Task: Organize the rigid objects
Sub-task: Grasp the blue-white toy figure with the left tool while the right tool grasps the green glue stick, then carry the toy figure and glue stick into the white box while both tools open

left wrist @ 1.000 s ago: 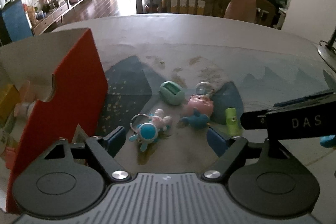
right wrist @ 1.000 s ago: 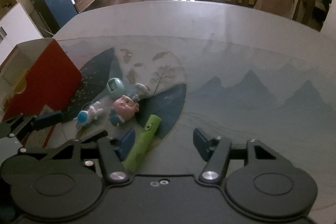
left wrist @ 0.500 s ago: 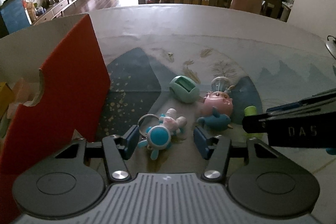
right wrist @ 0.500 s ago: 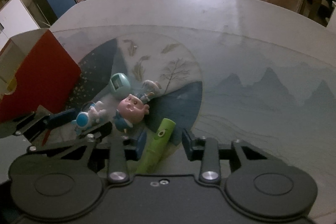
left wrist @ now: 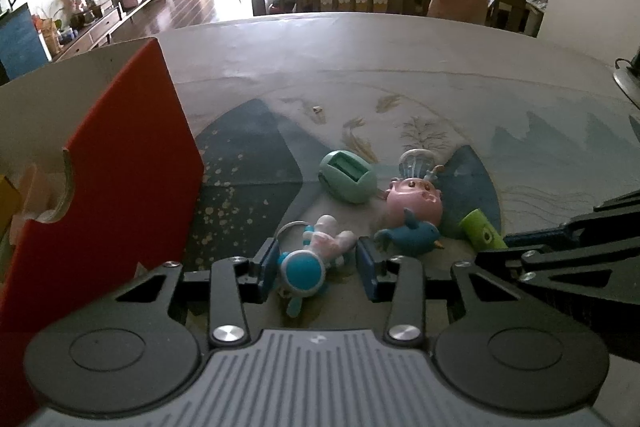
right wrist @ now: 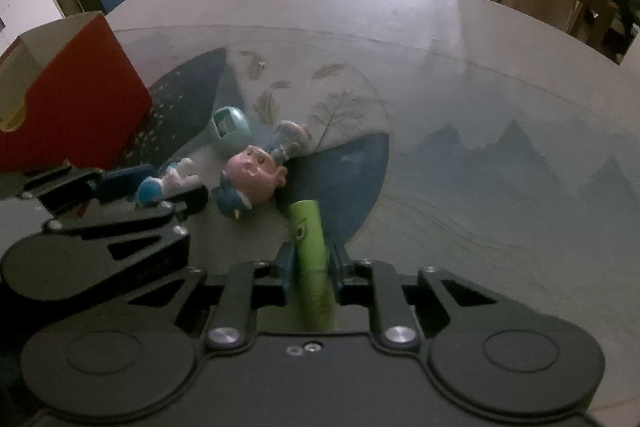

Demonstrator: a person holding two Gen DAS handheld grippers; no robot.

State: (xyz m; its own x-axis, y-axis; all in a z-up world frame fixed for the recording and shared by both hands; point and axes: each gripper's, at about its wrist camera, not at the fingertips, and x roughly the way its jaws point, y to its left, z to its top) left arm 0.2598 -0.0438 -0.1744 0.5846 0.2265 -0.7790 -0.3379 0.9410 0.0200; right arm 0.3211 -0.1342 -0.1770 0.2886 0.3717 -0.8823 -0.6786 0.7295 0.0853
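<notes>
Round table (left wrist: 360, 43): printed mat (left wrist: 540, 147), toys, red box (left wrist: 132, 163)

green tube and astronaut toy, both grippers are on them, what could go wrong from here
1. The right gripper pinches the green tube at its near end; the long free end could pivot or slip on lifting.
2. The left gripper has been closing around the astronaut, with a gap at the right pad; an off-centre grip could squirt it out.
3. Its keyring may snag.

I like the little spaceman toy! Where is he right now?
In the left wrist view the astronaut lies on the mat between the left gripper's blue fingers, just left of the blue bird.
</notes>
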